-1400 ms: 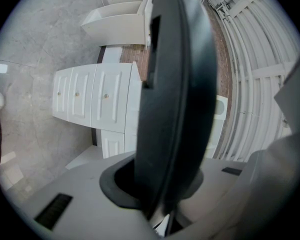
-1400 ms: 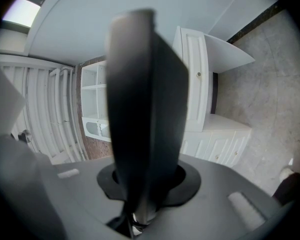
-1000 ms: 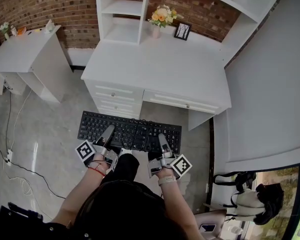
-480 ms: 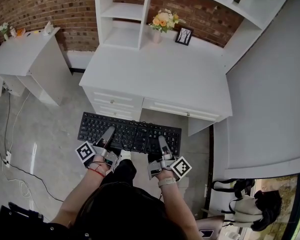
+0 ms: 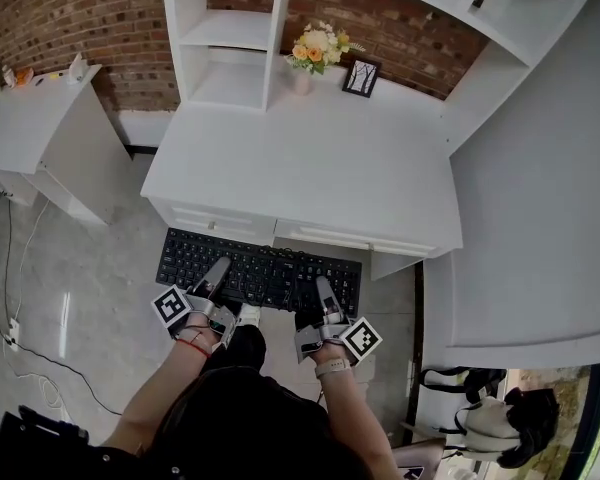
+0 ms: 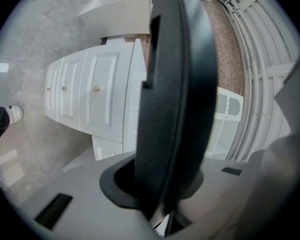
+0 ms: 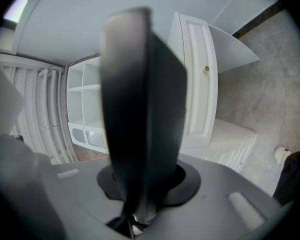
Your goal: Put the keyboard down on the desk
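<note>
Keyboard: the black keyboard was held level in the air in front of the desk, not yet on it. Its far long edge lay just at the desk's front edge in the head view, and its near long edge was toward the person.
Left gripper: the left gripper had its jaws closed part-way and clamped on the near edge of the keyboard, toward its left end. Its own view showed the keyboard edge-on between the jaws.
Right gripper: the right gripper had the same narrow grip on the near edge, toward the right end.
In the way: the desk's front edge and its drawers stood directly ahead of the keyboard.
On the desk: a vase of flowers and a picture frame stood at the back by the brick wall, well apart from the front edge.
Above the desk: white shelves rose at the back left.
To the left: a white side table stood apart from the desk.
Below: there was grey floor with a cable running across it, and a white shoe just under the keyboard's near edge.
Lower right: a bag lay on the floor.
</note>
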Action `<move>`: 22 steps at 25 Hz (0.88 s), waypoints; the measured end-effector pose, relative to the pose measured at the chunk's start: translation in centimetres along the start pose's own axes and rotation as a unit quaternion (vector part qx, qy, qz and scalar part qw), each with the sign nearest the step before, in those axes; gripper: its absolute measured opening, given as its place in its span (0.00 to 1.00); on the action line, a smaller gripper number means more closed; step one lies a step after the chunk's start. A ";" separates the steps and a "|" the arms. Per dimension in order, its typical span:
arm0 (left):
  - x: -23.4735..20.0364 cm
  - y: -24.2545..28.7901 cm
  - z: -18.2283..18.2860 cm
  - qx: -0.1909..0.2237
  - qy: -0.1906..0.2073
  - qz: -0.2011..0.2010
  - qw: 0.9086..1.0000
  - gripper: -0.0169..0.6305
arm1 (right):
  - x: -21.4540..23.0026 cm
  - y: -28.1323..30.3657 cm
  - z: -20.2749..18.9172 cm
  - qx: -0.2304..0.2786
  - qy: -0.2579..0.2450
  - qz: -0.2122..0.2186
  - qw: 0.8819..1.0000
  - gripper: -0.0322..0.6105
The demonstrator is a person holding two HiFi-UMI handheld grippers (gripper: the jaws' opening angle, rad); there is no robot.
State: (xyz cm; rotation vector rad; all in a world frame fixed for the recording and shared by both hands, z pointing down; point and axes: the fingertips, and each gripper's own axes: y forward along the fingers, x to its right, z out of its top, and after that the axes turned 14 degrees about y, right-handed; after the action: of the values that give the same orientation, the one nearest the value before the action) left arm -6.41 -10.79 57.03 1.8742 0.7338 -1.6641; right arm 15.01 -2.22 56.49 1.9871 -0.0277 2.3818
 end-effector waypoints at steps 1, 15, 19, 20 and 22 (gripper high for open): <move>-0.1 0.6 0.2 -0.002 -0.001 0.003 1.000 0.15 | 0.2 0.5 0.4 0.003 0.001 -0.004 1.000 0.17; -2.2 8.1 4.0 -0.013 -0.029 0.038 0.999 0.15 | 1.3 8.4 3.1 0.016 0.017 -0.045 0.999 0.17; -2.9 9.8 4.7 -0.020 -0.031 0.043 0.998 0.15 | 1.7 10.0 3.8 0.022 0.022 -0.047 0.998 0.17; -3.1 10.2 4.9 -0.022 -0.031 0.044 0.998 0.15 | 1.8 10.3 3.9 0.025 0.024 -0.048 0.998 0.17; -3.6 10.6 5.1 -0.025 -0.034 0.048 0.998 0.15 | 2.3 10.7 4.0 0.033 0.032 -0.052 0.998 0.17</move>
State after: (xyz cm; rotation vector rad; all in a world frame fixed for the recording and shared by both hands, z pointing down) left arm -2.95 -22.16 60.36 1.7821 0.6422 -1.6259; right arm 18.11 -13.04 59.56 1.8865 0.1533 2.4096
